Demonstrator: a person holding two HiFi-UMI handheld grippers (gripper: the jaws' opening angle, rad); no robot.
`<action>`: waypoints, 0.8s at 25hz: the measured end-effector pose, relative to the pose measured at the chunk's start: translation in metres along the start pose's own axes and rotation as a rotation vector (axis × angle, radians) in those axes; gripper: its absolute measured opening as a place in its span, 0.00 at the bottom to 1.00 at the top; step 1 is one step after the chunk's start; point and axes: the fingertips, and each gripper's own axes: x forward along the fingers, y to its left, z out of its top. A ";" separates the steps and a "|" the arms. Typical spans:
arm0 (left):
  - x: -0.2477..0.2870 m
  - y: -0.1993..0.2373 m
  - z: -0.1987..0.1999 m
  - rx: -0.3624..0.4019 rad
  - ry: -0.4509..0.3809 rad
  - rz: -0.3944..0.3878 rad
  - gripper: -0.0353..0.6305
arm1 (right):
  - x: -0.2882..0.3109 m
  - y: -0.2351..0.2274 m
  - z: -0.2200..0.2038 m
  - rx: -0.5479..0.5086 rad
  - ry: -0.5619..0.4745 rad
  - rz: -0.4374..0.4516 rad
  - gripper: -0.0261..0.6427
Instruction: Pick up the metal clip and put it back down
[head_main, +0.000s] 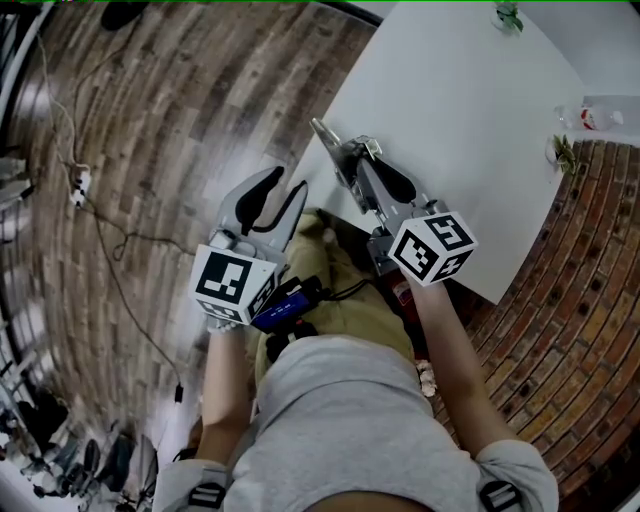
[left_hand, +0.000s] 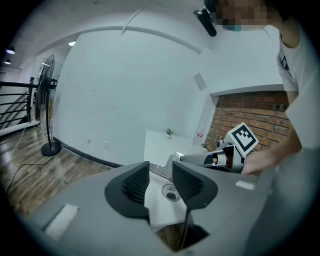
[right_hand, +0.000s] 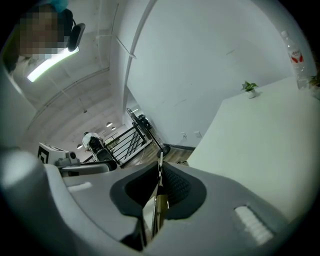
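**Visitor:** Where is the metal clip right now?

**Onlooker:** In the right gripper. Its jaws are clamped on it. The clip is a thin silver piece that juts toward eleven o'clock over the near corner of the white table. Seen along that gripper, the metal stands on edge, pinched tight between the two black pads.

**Visitor:** Is it off the tabletop?

**Onlooker:** It hangs over the corner. Whether it clears the surface, I cannot tell.

**Visitor:** And the other hand?

**Onlooker:** The left gripper sits at nine o'clock of the right one, just beside the table's edge and above the wooden floor. Its jaws stand apart and grip nothing. Through the gap you see the table corner and, beyond it, the clip at the tip of the right gripper.

**Visitor:** What else is around?

**Onlooker:** There is a small potted plant on the table's far edge at twelve o'clock. A second plant sits at the two o'clock edge, next to a clear bottle. A cable trails across the floor at nine o'clock. A standing fan is by the white wall.
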 end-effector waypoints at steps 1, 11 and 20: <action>0.000 -0.003 0.003 0.006 -0.007 -0.012 0.28 | -0.003 0.004 0.005 0.001 -0.012 0.010 0.08; -0.010 -0.016 0.025 -0.014 -0.066 -0.077 0.32 | -0.029 0.055 0.052 -0.011 -0.127 0.114 0.08; -0.019 -0.052 0.052 -0.006 -0.112 -0.168 0.34 | -0.062 0.097 0.082 -0.066 -0.216 0.271 0.08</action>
